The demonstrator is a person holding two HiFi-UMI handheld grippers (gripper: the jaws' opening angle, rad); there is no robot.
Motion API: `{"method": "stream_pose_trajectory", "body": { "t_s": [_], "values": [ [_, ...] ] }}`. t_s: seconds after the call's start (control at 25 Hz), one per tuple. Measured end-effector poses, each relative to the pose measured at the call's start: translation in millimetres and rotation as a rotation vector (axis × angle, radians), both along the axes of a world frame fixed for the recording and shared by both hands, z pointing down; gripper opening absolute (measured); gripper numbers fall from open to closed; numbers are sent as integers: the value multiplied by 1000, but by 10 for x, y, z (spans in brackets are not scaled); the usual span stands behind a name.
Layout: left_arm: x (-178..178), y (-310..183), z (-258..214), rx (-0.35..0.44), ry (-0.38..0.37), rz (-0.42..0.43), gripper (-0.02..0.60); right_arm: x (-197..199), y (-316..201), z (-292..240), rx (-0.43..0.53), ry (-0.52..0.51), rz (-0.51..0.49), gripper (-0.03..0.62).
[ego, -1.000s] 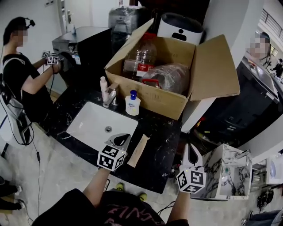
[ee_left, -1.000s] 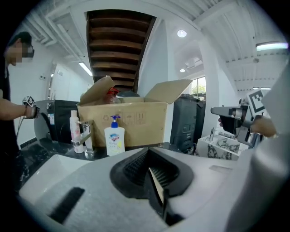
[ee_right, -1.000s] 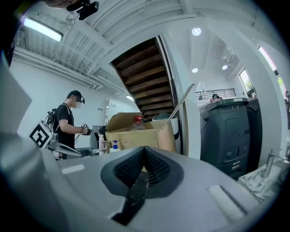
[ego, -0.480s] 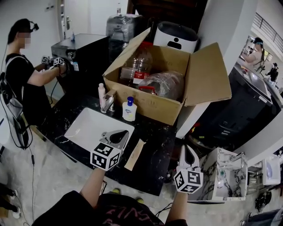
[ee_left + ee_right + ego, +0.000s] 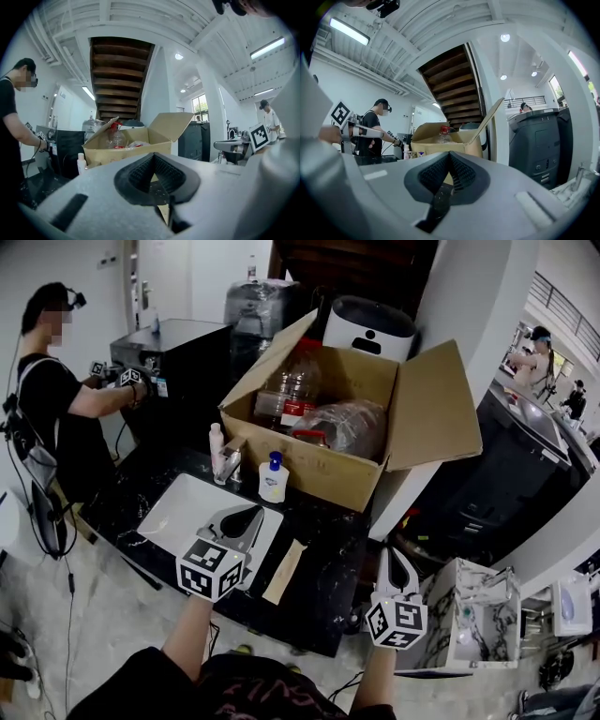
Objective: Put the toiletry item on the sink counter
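Both claws are up over the near edge of the black worktop (image 5: 328, 531), and neither one is carrying anything. The left claw (image 5: 246, 519) hangs over the front corner of the white basin (image 5: 178, 507), clenched, pads pressed tip to tip with nothing between them. The right claw (image 5: 395, 561) sits off the worktop's right end, also clenched and bare.

So where's the toiletry item? A flat tan packet (image 5: 285, 570) lies on the worktop just right of the basin, near the left claw. A soap bottle (image 5: 273, 478) with a blue pump stands behind the basin, up against the cardboard box (image 5: 319, 470). A small pink bottle (image 5: 217, 444) stands beside the tap (image 5: 232, 461). Which of the three the task means, I can't tell, but all of them rest on the worktop.

My read: this is either the pause after a set-down or the moment before a pick-up. If there's more to fetch, the next move calls for a claw to release first, then close in on the item squarely before clamping.
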State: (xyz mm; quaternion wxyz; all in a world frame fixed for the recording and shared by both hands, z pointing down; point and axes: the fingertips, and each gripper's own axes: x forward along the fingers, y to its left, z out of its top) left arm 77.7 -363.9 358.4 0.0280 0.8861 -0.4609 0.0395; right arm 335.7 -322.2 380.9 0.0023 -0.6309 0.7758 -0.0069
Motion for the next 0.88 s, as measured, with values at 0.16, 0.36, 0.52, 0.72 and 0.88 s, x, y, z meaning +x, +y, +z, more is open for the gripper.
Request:
{"method": "stream_pose_trajectory", "body": {
  "t_s": [0.16, 0.36, 0.52, 0.72, 0.88],
  "values": [
    [-63, 18, -134, 41, -12, -11, -2, -12, -9, -8, -2, 7, 0, 9],
    [-108, 50, -178, 50, -14, -15, -2, -65, -19, -33, 1, 16, -15, 9],
    [-133, 38, -183, 54, -16, -17, -2, -116, -45, -49, 4, 19, -22, 9],
    [-133, 13, -192, 59, -19, -15, -2, -100, -65, -42, 0, 22, -16, 9],
    [-137, -13, -224, 68, -14, -17, -2, -62, -79, -63, 1, 28, -7, 9]
  ]
}}
